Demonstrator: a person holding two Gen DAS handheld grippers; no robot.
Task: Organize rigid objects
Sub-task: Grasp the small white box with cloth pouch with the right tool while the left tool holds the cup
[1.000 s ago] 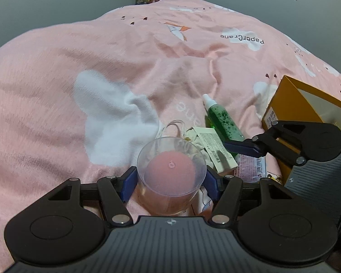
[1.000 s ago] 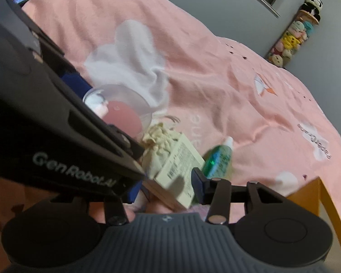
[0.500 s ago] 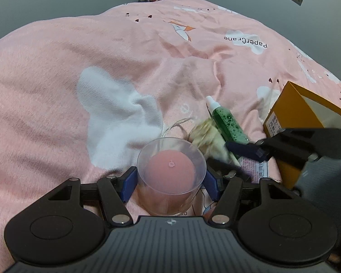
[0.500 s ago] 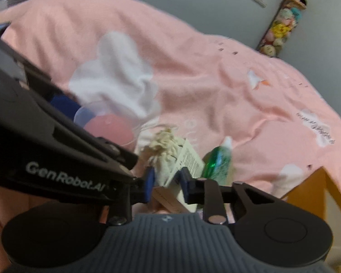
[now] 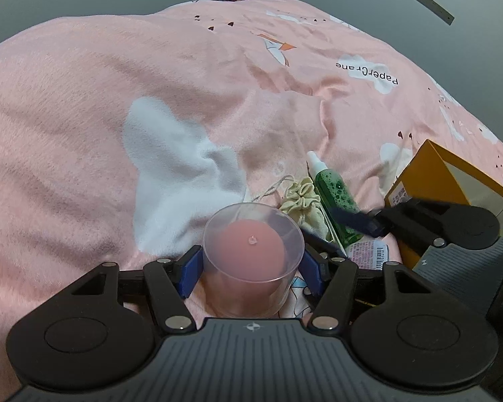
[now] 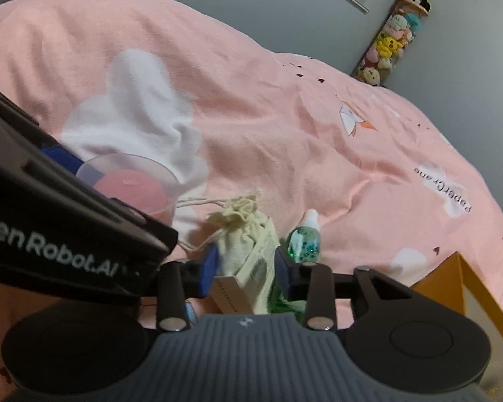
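Since earlier: right tongs (image 6: 244, 263) narrowed onto cream drawstring pouch with box (image 6: 248, 261), now opening slightly, pads still touching. Surface: pink bed quilt (image 5: 84, 117); grey walls. Left tongs (image 5: 251, 268), half open, grip clear cup (image 5: 251, 254).

A: How many things do you count on the pink blanket (image 5: 84, 107)?

B: One clear cup (image 5: 253, 261). One cream drawstring pouch (image 6: 239, 234). One green spray bottle (image 5: 335, 191).

A: And boxes?

B: One orange box (image 5: 429, 174), and one small printed carton (image 6: 248, 278). Also one flat pink packet (image 5: 369, 251).

A: Grippers?

B: Two: the left gripper (image 5: 251, 264) and the right gripper (image 6: 246, 264).
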